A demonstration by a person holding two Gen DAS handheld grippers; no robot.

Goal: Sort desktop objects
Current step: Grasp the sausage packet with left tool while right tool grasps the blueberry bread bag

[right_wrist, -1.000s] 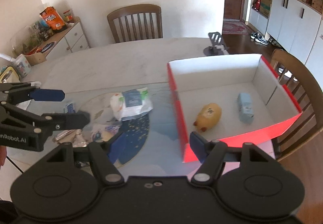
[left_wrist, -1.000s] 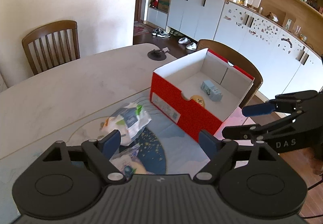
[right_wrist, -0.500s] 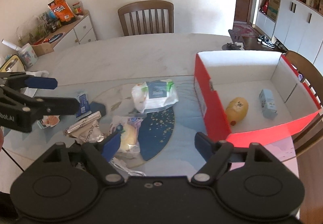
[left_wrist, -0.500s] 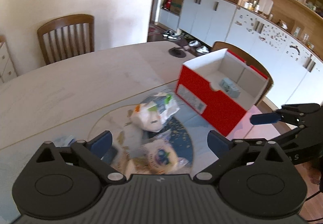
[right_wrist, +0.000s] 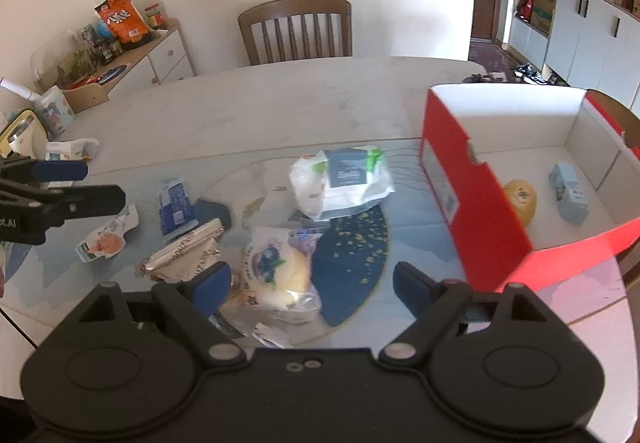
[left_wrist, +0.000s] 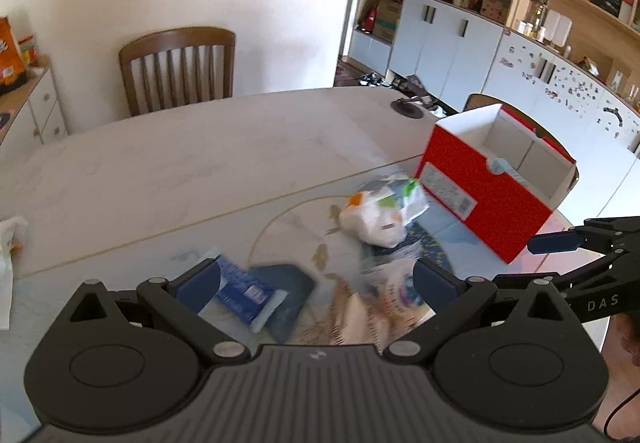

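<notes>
- A second ago our left tool [left_wrist: 316, 279] sat close beside the red box [left_wrist: 484, 203], looking down into it; now it has pulled back toward the near edge of the counter [left_wrist: 200, 155], and the box lies well ahead and to its right.
- Our right tool [right_wrist: 312, 279] has backed away too: the box [right_wrist: 480, 199] that filled the view ahead now sits off to its right, and the loose items have come into sight in front of it.
- Both tools have their fingers spread wide apart, holding nothing, as they did before.
- The box stands open-topped on the counter. From the right wrist we see a yellow rounded item [right_wrist: 520, 199] against its near red wall and a pale blue carton [right_wrist: 568, 195] lying flat beyond it, the two apart.
- From the left wrist only a corner of the carton [left_wrist: 506, 169] shows over the box wall.
- Outside the box, a white wipes pack [right_wrist: 340, 183] lies ahead of the right tool, just left of the box.
- A wrapped bun [right_wrist: 276, 271] lies between the right tool's fingers, and a silver foil packet [right_wrist: 184, 255] just ahead of its left finger.
- A blue sachet [left_wrist: 244, 291] lies just beside the left tool's left finger.
- The view between the left tool's fingers is blurred.
</notes>
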